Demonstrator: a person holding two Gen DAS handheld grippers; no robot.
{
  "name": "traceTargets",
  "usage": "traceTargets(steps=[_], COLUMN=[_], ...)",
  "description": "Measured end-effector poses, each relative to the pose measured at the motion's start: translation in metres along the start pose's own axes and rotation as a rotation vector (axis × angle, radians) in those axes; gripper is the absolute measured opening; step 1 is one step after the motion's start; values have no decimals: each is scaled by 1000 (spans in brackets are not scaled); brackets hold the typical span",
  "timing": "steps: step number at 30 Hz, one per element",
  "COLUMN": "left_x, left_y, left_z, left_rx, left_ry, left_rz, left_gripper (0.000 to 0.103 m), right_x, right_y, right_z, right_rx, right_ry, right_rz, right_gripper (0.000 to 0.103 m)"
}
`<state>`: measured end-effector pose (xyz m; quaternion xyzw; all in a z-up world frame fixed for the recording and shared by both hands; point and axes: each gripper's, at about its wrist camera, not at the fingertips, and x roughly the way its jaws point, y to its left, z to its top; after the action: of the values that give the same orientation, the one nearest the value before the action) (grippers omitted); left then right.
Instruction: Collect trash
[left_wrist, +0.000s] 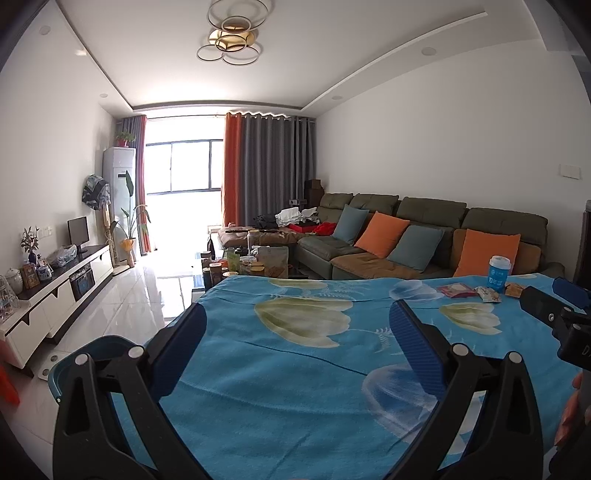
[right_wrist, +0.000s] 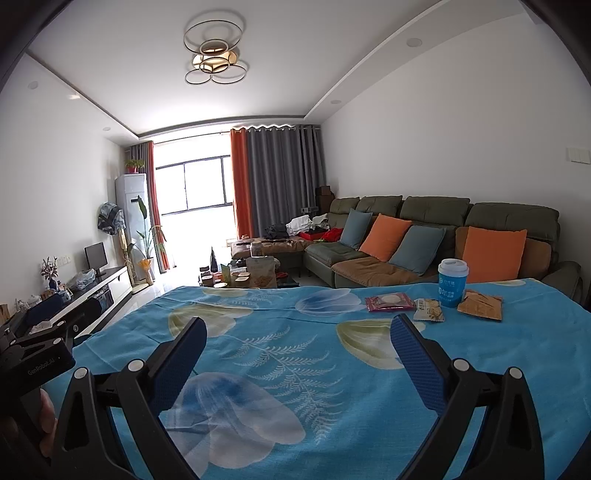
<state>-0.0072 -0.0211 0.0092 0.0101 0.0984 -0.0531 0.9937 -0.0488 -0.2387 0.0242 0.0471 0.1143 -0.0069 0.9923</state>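
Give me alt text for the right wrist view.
The open right tool hovers over a blue floral tablecloth, holding nothing. Far right on the cloth sit a blue paper cup with a white lid, a red snack wrapper, a white one and an orange one.

My right gripper (right_wrist: 297, 338) hangs over the tablecloth (right_wrist: 280, 369), jaws wide, nothing btwn them. Far right: cup (right_wrist: 452, 283) upright, red wrapper (right_wrist: 389, 302) left of it, white wrapper (right_wrist: 429, 309) in front, brown wrapper (right_wrist: 480, 305) just right. Left gripper (right_wrist: 37, 325) at left edge.
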Motion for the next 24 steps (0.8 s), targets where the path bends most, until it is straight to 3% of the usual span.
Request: traceTargets(steps=[24], left_x=[1], left_y=[-4], left_z=[1], left_rx=[1], left_ry=[-4], left_rz=[-2], left_gripper=[97], right_x=[-5], right_y=[-1], right_z=[2], right_rx=[6], right_ry=[-10], right_rz=[-3], right_gripper=[96])
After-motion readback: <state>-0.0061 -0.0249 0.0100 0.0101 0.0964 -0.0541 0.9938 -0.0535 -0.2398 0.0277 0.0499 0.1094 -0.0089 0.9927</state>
